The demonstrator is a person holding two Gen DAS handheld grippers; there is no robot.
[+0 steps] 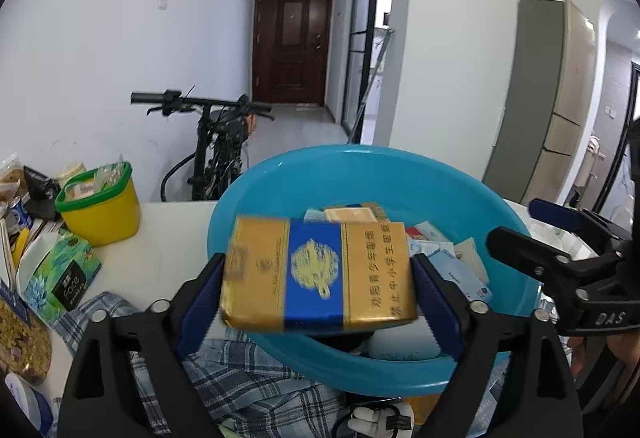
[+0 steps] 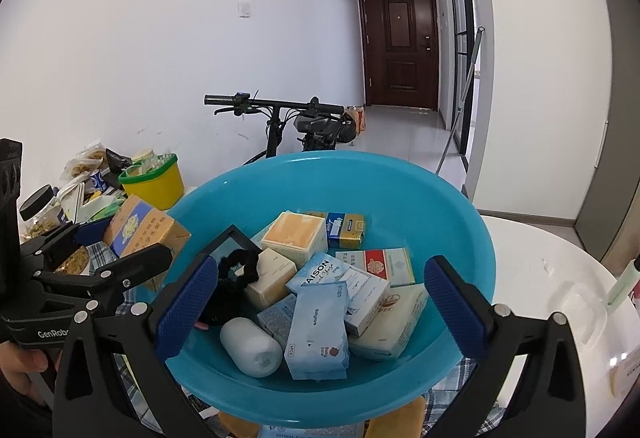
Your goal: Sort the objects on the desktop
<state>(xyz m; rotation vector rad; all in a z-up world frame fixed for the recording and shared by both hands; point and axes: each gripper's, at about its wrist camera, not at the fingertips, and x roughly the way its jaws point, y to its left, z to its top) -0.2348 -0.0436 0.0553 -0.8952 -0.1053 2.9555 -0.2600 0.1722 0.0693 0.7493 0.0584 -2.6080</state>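
Above the near rim of a blue basin (image 1: 256, 189), a gold-and-blue carton (image 1: 318, 274) sits crosswise between the pads of the left gripper (image 1: 320, 302), its image slightly smeared. The jaws stand almost as wide as they go, and the pictures do not settle whether the pads press on the carton's ends or have let go; the blur and tilt suggest, as a judgement, that it is being let drop. In the right wrist view the same carton (image 2: 146, 234) hangs beside the basin's left wall, not yet over the middle.

The right gripper (image 2: 320, 302) hangs over the basin with its jaws spread wide and nothing between them. Below it lie the things already gathered: small boxes, a pale blue packet (image 2: 318, 334), a white bottle (image 2: 251, 346) on its side and a black hair tie (image 2: 237, 266).

To finish the step cleanly, the carton likely wants carrying further in over the basin before release, since near the rim it could tip out onto the checked cloth (image 1: 256, 390). The right gripper is best kept clear of its fall.

Further out on the white table (image 1: 168, 238) stand a yellow tub (image 1: 100, 205), a green tissue box (image 1: 60, 278) and snack bags, apparently still unsorted. A bicycle (image 1: 220, 141) leans against the wall behind.
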